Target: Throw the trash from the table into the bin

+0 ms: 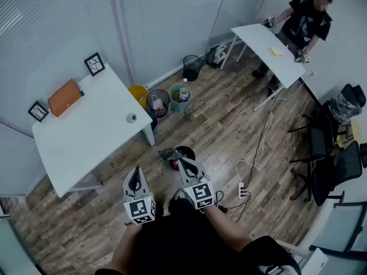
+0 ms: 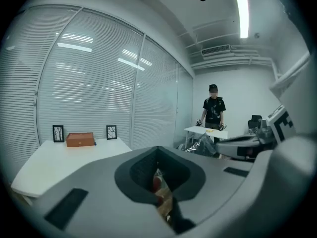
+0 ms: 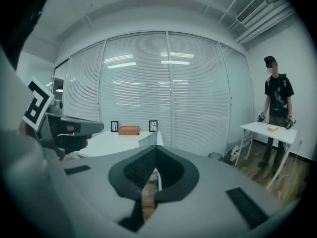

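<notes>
Over the wooden floor [image 1: 229, 130] the right gripper [image 1: 182, 161] is clamping a fold of crumpled wrapper [image 1: 168, 153], likely light and flimsy; the left gripper [image 1: 136, 176] is hanging closed, empty.

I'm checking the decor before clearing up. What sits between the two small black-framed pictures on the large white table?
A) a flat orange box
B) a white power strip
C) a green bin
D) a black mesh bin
A: the flat orange box lies on the large white table between the two small black-framed pictures.
</notes>
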`<state>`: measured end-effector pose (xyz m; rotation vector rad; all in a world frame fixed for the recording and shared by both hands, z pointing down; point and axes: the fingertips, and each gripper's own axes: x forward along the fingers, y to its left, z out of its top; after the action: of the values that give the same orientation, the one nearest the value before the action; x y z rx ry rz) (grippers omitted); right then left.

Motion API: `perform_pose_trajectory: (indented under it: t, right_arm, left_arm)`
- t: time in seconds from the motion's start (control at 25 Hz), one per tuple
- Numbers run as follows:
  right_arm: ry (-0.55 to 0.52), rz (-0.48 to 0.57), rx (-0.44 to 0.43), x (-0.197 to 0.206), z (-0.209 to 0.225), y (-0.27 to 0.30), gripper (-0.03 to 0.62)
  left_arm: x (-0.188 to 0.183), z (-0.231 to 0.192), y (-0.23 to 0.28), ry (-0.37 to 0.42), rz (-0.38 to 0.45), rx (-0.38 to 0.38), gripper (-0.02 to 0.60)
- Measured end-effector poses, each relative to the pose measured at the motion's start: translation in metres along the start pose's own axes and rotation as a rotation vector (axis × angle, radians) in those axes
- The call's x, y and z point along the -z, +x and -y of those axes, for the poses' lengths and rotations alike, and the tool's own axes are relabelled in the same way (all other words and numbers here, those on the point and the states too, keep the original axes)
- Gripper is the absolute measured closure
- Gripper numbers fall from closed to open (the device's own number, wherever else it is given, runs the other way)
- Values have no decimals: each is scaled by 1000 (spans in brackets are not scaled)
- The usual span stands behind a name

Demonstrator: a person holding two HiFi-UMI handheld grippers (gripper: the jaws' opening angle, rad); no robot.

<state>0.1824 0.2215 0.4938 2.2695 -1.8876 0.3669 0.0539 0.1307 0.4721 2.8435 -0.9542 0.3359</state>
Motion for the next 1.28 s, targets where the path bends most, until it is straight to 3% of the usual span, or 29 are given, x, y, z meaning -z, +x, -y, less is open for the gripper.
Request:
perform_pose_trajectory:
  t: [0.52,0.72,0.96,1.28]
  right_arm:
    - [119,-137,245,65,104,-15,589]
    - [135,-233,309,122,128,6,589]
    - [231,-352,354,201,142,24,589]
    - [313,-535,350,318,160,79,589]
  left_arm:
    - [8,85,105,87,-78,253,584]
    - [49,102,152,103,-143,332,583]
    - [92,130,181,132,-203,437,584]
    - [162,138,237,128,-290,456,583]
